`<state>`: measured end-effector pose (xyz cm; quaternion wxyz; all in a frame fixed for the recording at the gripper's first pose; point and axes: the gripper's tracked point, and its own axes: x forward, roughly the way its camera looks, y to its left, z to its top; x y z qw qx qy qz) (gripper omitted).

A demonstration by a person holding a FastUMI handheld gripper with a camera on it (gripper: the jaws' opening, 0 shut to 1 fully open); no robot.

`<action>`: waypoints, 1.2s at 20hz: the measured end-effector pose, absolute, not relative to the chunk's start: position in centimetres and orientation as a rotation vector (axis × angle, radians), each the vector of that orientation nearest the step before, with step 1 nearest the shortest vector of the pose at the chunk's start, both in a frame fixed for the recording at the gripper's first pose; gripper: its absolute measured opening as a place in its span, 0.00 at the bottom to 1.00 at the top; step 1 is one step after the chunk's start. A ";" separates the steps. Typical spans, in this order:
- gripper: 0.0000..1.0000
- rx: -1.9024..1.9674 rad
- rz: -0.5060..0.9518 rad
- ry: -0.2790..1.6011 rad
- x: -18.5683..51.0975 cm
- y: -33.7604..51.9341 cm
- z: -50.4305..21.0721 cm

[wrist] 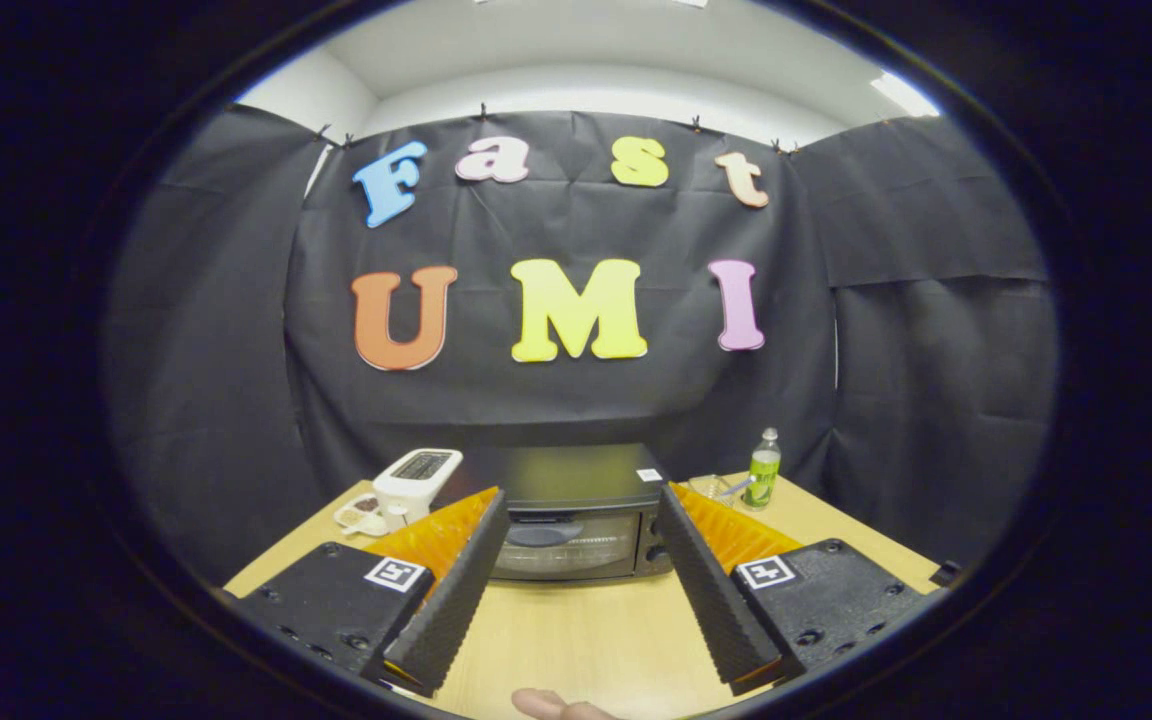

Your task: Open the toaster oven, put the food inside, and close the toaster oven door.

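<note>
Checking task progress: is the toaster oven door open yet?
No. The toaster oven door sits flush and closed beyond the open gripper, whose fingers hold nothing.

Two long ridged fingers [466,590] are seen on the gripper [581,520], each backed by a corrugated orange panel [436,535]. Each is mounted on a black block [336,605] studded with screws, and a square black-and-white marker [395,574] is fixed on top.
</note>
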<state>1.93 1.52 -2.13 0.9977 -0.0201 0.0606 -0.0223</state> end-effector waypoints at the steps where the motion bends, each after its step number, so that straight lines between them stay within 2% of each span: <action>1: 0.98 -0.034 -0.028 0.104 0.8 1.3 -1.1; 8: 0.98 -0.043 -0.120 -0.025 -5.3 -2.4 4.9; 12: 0.99 -0.043 -0.102 -0.057 -7.3 -1.5 6.1; 20: 0.99 -0.006 0.042 0.000 -6.8 2.4 3.6; 24: 0.99 0.048 -0.001 0.009 -6.0 0.7 3.3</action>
